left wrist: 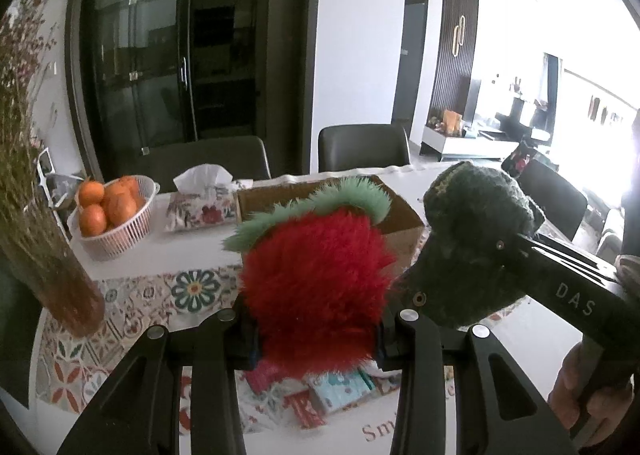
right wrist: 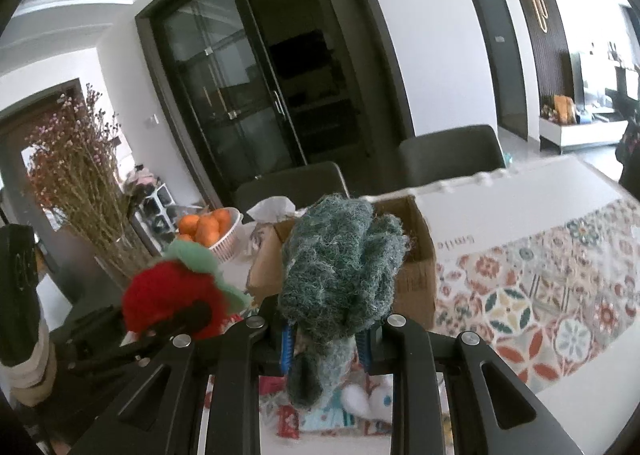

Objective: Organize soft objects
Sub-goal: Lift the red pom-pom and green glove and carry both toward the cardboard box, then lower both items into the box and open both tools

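My left gripper (left wrist: 316, 339) is shut on a fluffy red plush with a green fringe (left wrist: 316, 287) and holds it above the table; the plush also shows in the right wrist view (right wrist: 172, 299). My right gripper (right wrist: 328, 343) is shut on a dark green knitted soft item (right wrist: 340, 267), which also shows in the left wrist view (left wrist: 476, 239) to the right of the red plush. An open cardboard box (left wrist: 400, 223) stands just behind both items; it also shows in the right wrist view (right wrist: 416, 283). Small soft items (right wrist: 368, 399) lie on the table below.
A white basket of oranges (left wrist: 116, 215), a tissue box (left wrist: 200, 207) and a vase of dried flowers (left wrist: 44, 247) stand at the left. Dark chairs (left wrist: 360, 147) line the table's far side. A patterned tablecloth (right wrist: 540, 295) covers the table.
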{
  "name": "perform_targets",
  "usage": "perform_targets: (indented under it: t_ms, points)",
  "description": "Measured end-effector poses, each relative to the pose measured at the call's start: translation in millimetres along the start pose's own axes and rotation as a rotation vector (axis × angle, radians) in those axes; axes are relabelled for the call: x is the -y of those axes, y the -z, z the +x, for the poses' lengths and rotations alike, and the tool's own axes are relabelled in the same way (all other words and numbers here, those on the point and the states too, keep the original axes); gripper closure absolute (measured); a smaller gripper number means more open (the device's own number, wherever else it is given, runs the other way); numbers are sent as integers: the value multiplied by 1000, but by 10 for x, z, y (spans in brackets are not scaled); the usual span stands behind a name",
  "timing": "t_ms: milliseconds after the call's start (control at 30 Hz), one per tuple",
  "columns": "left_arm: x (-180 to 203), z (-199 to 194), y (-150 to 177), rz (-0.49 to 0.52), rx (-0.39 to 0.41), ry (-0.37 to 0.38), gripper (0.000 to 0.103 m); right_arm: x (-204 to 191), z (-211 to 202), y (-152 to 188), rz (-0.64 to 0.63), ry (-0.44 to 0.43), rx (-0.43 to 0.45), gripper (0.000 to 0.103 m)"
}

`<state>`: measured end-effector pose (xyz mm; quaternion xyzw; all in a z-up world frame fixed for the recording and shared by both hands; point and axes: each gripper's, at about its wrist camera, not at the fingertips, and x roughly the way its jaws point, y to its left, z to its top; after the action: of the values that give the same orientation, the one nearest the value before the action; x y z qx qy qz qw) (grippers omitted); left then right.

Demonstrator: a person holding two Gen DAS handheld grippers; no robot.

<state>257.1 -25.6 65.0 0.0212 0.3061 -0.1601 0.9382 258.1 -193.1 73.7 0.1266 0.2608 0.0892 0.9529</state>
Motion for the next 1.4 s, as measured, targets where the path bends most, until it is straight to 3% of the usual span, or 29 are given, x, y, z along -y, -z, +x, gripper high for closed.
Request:
perform_targets:
  t_ms: [367, 633, 967, 1400]
  points:
    - [-105, 254, -391, 17, -2, -3, 64, -75, 206, -441, -68, 0, 23, 78]
    - [-176, 477, -656, 27, -34, 13, 64, -66, 470, -737, -97, -7, -15, 78]
    - [-236, 952, -871, 27, -120, 33, 64, 89, 1035, -888, -79, -21, -139, 78]
    - [-317, 1659, -840, 6, -277, 33, 63, 410, 1836, -810, -15, -35, -350, 77]
